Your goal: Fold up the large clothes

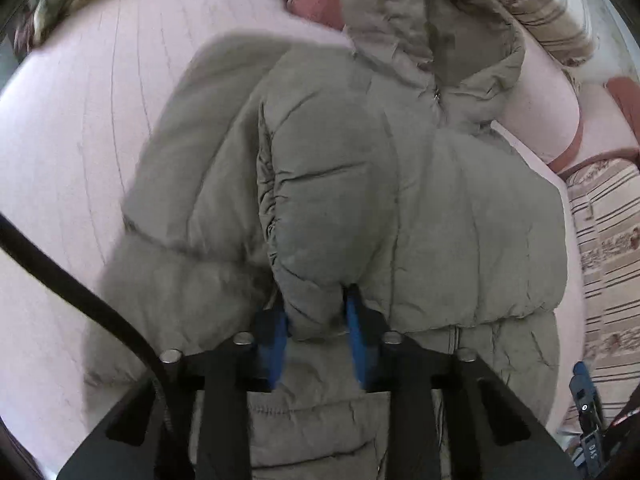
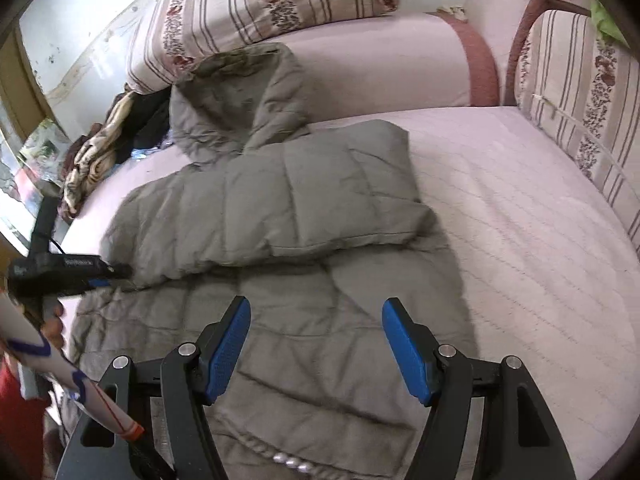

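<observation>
A grey-green puffer jacket [image 2: 280, 248] with a hood [image 2: 240, 104] lies spread on a pink bed [image 2: 520, 220]. In the left wrist view the jacket [image 1: 440, 200] fills the middle. My left gripper [image 1: 316, 312] is shut on one jacket sleeve [image 1: 324, 208], whose end bulges between the blue pads. The other sleeve [image 2: 340, 184] lies folded across the jacket's chest. My right gripper [image 2: 316, 328] is open and empty, hovering over the jacket's lower body. The left gripper also shows at the left edge of the right wrist view [image 2: 108, 272].
Striped floral cushions [image 2: 280, 4] and pink bolsters [image 2: 380, 64] line the far side and the right [image 2: 580, 92] of the bed. A crumpled pile of cloth [image 2: 100, 148] lies at the far left. A black cable [image 1: 80, 292] crosses the left wrist view.
</observation>
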A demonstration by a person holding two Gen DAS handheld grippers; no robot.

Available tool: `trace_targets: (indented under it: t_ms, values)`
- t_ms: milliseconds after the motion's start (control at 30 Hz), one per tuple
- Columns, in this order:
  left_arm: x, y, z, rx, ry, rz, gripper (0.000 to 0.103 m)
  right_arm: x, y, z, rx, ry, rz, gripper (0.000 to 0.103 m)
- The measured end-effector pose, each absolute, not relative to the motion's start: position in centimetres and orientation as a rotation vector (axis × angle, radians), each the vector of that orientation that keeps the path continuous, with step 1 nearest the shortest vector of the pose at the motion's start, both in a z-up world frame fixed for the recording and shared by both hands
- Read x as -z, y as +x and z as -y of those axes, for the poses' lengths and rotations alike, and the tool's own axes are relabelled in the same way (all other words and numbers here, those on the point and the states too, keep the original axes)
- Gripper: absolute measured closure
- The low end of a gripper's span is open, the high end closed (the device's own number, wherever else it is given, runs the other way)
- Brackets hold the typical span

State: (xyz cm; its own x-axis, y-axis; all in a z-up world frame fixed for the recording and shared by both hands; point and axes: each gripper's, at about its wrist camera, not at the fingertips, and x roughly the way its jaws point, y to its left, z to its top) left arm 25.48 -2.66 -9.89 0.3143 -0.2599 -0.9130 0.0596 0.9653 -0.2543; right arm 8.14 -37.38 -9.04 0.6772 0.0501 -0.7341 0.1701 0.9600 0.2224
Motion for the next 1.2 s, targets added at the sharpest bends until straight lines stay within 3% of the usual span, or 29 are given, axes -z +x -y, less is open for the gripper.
trace_targets:
  t_ms: [167, 433, 767, 933, 1100, 1200]
  values:
    - [5.3, 26.9, 0.1, 0.182, -0.223, -1.127, 0.085, 8.0, 10.0, 37.0, 0.051, 0.262, -0.793, 0.030]
    - [10.6, 28.3, 0.0, 0.120, -0.182, -1.201, 0.080, 10.6, 17.3, 35.0, 0.075, 0.237, -0.850, 0.030]
    - [11.4, 29.2, 0.2, 0.112, -0.148, -1.158, 0.068, 15.0, 21.7, 35.5, 0.128, 0.294, -0.945, 0.026]
    - [8.4, 26.6, 0.7, 0.099, -0.053, -1.104, 0.064, 12.8, 19.9, 36.3, 0.115, 0.328, -0.913, 0.026]
    - [4.7, 20.3, -1.6, 0.067, -0.034, -1.017, 0.043, 10.4, 13.8, 37.0, 0.113, 0.314, -0.870, 0.026]
    - [4.1, 17.0, -3.4, 0.033, -0.056, -1.016, 0.042, 10.3, 9.9, 37.3, 0.118, 0.320, -0.894, 0.026]
